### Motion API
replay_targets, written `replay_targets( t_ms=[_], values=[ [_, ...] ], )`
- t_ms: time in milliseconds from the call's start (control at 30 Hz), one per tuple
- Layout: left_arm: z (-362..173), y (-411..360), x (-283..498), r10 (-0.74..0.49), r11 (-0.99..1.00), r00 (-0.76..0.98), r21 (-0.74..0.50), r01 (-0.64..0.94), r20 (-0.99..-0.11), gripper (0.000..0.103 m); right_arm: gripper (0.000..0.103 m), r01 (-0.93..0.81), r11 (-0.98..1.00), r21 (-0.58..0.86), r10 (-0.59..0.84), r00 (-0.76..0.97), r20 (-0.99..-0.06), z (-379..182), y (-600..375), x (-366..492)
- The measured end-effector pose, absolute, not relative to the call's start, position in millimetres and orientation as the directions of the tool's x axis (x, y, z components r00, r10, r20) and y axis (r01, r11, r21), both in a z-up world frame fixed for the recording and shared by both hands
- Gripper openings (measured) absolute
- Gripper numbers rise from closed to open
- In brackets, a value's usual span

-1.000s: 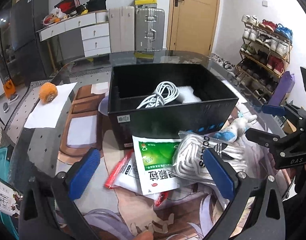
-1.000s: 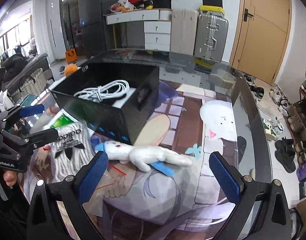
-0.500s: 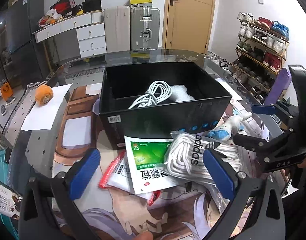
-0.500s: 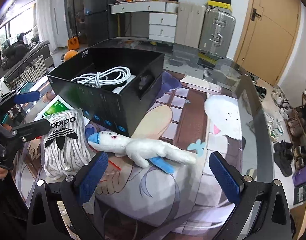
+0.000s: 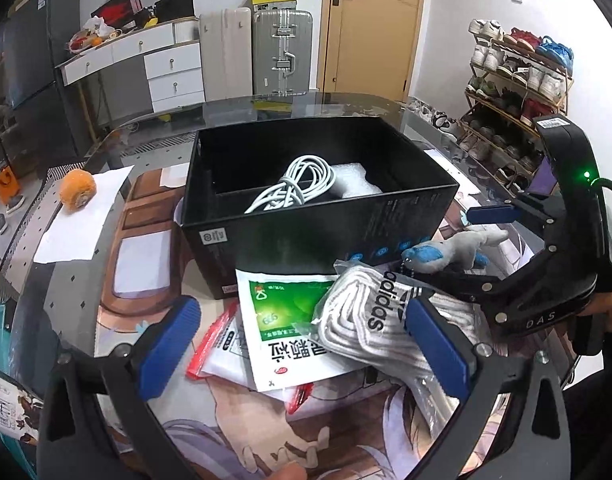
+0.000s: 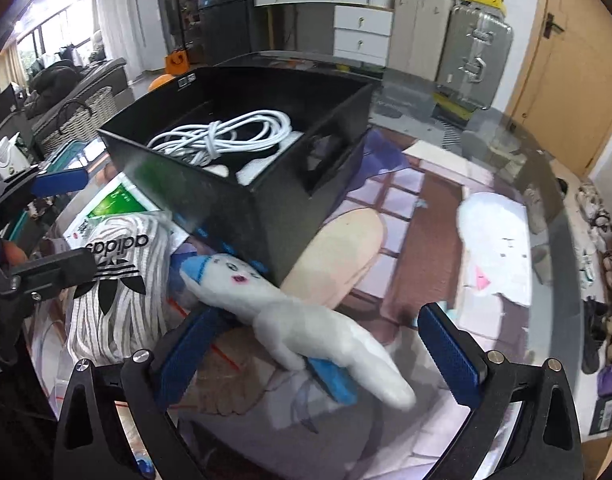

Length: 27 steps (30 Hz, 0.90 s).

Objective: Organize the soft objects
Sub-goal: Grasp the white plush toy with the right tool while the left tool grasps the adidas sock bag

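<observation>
Nearest to us, our left gripper has its jaws spread wide and holds nothing, hovering over the flat packets: a green-and-white sachet lying on a red-edged pouch. Overlapping the sachet's right side is the bagged white adidas bundle, with our left gripper's right pad in front of it. Our right gripper is wide open too, its fingers either side of the white plush toy with the blue snout, which lies on the glass table; whether the left pad touches it we can't tell. The plush's head sits just beside the corner of the black box. Inside the box we see a coiled white cable next to a piece of white foam. Further left, an orange roll rests on a white sheet.
</observation>
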State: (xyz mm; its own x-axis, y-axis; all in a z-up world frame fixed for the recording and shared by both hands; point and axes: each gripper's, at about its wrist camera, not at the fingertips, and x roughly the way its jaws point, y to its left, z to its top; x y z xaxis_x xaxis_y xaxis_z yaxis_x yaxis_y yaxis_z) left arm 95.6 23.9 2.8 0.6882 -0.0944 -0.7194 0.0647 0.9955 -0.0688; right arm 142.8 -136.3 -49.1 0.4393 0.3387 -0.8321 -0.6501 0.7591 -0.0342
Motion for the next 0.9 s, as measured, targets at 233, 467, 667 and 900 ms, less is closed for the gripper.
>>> replay_targets(
  t_ms=[233, 467, 667, 900],
  values=[
    [2.9, 25.2, 96.4, -0.092, 0.996, 0.688, -0.066, 0.064, -0.72, 0.103, 0.055, -0.693, 0.721, -0.018, 0.368, 0.405, -0.837, -46.9, -128.5, 130.2],
    [7.0, 23.6, 91.9, -0.101, 0.995, 0.695, -0.069, 0.075, -0.712, 0.103, 0.035, -0.717, 0.695, -0.061, 0.373, 0.431, -0.821, -42.1, -127.5, 109.3],
    [13.4, 17.1, 87.7, -0.156, 0.987, 0.693, -0.094, 0.127, -0.704, 0.103, 0.035, -0.709, 0.703, -0.049, 0.417, 0.467, -0.78, -23.6, -145.4, 87.6],
    [9.9, -5.9, 91.5, -0.245, 0.967, 0.65, -0.135, 0.215, -0.719, 0.103, 0.035, -0.697, 0.715, -0.05, 0.418, 0.485, -0.768, -19.1, -159.1, 78.6]
  ],
)
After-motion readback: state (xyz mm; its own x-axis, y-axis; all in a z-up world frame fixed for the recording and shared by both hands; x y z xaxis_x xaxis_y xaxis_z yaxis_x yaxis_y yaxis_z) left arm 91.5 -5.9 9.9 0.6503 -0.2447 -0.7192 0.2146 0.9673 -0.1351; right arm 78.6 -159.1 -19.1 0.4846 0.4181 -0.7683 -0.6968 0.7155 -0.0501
